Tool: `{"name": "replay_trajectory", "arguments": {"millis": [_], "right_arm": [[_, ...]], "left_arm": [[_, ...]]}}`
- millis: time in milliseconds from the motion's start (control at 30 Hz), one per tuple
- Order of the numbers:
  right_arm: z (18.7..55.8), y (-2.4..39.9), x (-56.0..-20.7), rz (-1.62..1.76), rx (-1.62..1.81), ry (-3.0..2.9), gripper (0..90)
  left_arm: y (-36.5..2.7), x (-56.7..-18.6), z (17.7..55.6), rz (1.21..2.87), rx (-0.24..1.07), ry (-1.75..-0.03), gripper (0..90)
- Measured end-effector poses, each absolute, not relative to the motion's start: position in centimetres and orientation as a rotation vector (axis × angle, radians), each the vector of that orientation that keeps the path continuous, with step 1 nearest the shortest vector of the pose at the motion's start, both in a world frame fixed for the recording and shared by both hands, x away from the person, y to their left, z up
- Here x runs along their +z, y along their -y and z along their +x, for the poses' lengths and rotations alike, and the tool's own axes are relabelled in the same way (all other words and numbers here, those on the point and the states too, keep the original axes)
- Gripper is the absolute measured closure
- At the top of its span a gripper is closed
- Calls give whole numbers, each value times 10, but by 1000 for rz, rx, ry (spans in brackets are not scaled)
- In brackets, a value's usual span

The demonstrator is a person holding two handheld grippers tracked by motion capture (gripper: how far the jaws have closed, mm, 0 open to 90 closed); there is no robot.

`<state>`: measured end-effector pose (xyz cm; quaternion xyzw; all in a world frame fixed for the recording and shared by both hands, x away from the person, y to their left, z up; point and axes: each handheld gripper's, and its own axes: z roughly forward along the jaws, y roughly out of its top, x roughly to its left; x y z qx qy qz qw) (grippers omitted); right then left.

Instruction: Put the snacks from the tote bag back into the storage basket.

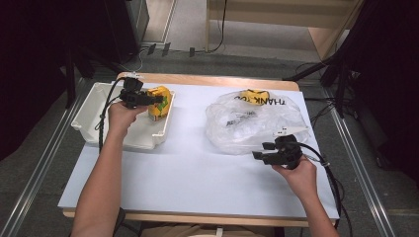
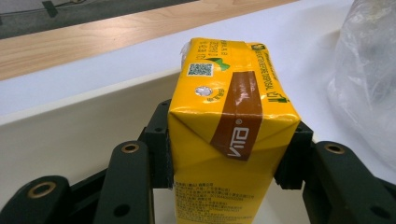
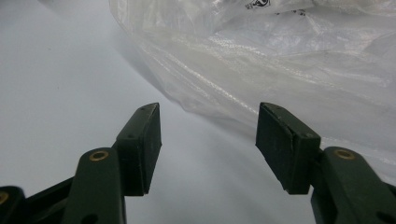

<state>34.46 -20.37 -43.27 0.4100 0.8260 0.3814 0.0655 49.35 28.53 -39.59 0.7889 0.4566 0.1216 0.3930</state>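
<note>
**Carton transfer to bin: placement step**

Step in hand: the left claw carries the carton over the white bin at the left end of the worktop. In the high view the carton sits above the bin's right inner part, near the right wall. Whether its base already touches the bin floor cannot be told.

Next move, as judged: lower the carton until it rests on the bin floor, then open the jaws and withdraw upward. The carton stands close to the bin wall, so the release calls for a straight lift to avoid tipping it.

Left claw state: in the left gripper view the pads press on both side faces of the carton, just below its folded top. The jaws stand fairly wide, set by the carton's width. The carton is upright.

Right claw state: the jaws stand wide apart with nothing between them. In the right gripper view the pads hang above bare worktop, just short of the plastic bag. A second yellow item lies at the bag's far edge.
</note>
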Motion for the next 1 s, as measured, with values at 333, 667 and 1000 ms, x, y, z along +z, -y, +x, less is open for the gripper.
{"name": "replay_trajectory", "arguments": {"millis": [333,667,1000], "right_arm": [[344,204,-433,1243,1149,-2493,415],[343,206,-432,1247,1144,-2485,416],[343,206,-432,1243,1140,-2488,416]], "left_arm": [[-291,-399,485,2015,295,-1159,520],[-292,-403,472,2053,305,-1165,517],[-293,-405,469,2040,290,-1173,501]]}}
